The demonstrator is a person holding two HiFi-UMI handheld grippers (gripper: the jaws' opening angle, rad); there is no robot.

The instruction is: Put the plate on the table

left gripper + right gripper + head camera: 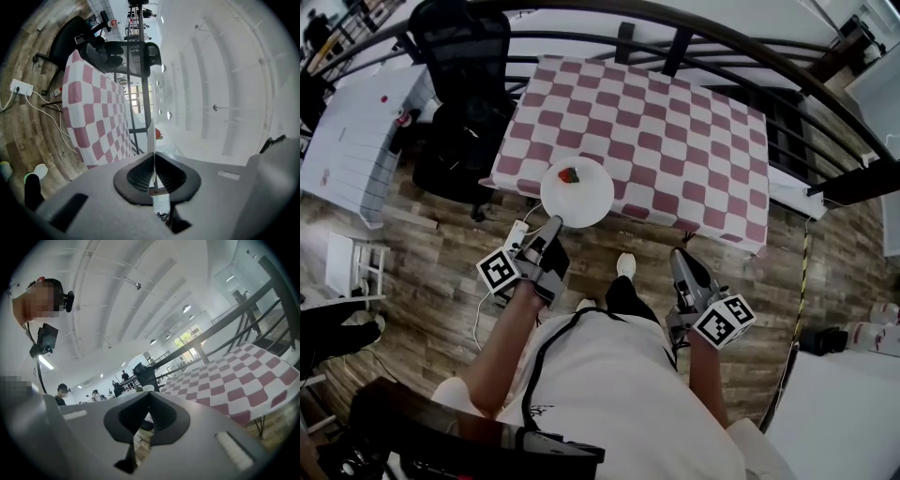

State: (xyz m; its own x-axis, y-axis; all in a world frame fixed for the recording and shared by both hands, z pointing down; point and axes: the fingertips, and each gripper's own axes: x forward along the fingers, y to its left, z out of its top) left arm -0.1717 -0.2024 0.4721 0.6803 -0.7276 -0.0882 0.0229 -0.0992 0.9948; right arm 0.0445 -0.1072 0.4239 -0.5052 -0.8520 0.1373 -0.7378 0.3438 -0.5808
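Observation:
A round white plate (581, 197) with a small red and green fruit (569, 175) on it hangs over the near left corner of the table (675, 141), which wears a pink-and-white checked cloth. My left gripper (551, 228) is shut on the plate's near rim. In the left gripper view the plate (151, 136) shows edge-on as a thin white strip between the closed jaws of the left gripper (152, 157), with the fruit (158, 134) just beyond. My right gripper (680, 264) hangs lower at the right, jaws shut and empty; its tips (149, 397) meet with the table (243, 376) ahead.
A black office chair (464, 84) stands at the table's left end. A dark curved railing (722, 42) runs behind the table. A white power strip (517, 234) with cords lies on the wooden floor by the person's feet (625, 266). A white desk (356, 141) is at far left.

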